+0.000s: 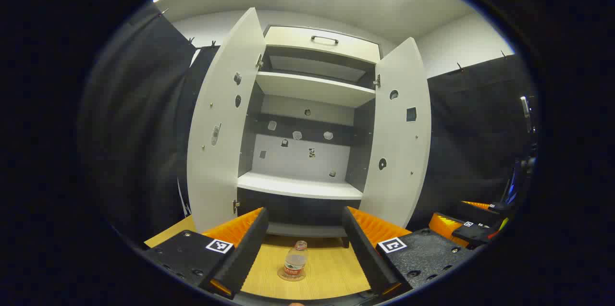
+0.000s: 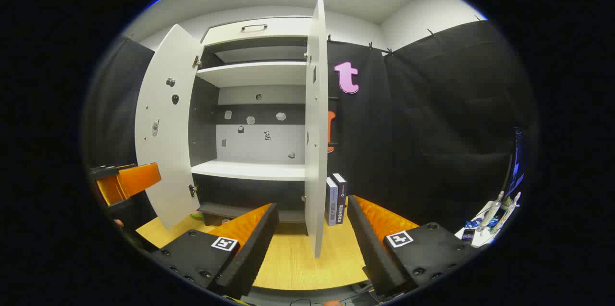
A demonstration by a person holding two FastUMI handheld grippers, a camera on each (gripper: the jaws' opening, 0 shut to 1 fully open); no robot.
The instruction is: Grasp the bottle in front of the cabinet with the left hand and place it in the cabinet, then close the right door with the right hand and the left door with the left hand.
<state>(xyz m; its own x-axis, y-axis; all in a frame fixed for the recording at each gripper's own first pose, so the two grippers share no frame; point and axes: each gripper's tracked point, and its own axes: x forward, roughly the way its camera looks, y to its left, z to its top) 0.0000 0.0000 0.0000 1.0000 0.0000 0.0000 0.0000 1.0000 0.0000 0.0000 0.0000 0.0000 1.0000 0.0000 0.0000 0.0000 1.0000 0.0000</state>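
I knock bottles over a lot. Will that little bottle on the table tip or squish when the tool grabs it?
The bottle stands upright and looks narrow for its height, so a sideways nudge could probably tip it. It looks like thin clear plastic, so it may dent under a hard squeeze. It seems mostly empty, so likely light. The left tool is open around it, not touching.

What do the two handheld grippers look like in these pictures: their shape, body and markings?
The left gripper has two long, wedge-shaped fingers with ribbed inner faces, mounted on black, grainy blocks with screws. Each block carries a small square black-and-white marker. The right gripper is built the same way, with a similar marker on each block.
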